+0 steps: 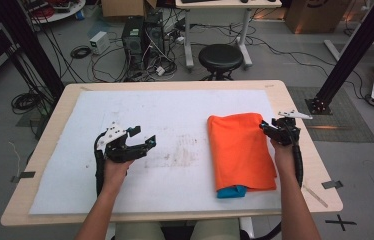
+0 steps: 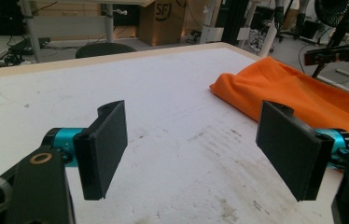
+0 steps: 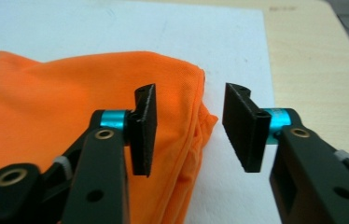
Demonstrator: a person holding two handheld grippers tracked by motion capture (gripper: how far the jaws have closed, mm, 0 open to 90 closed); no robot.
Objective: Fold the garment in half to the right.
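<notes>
Fingers of the right gripper stand apart over the far right corner of the orange cloth, one above the fabric, one past its edge, nothing clamped. That folded cloth lies on the desk's right half, on a white mat. Well apart, the left gripper hangs open over the mat's left part, holding nothing.

left claw gapes empty beside the orange cloth.
</notes>
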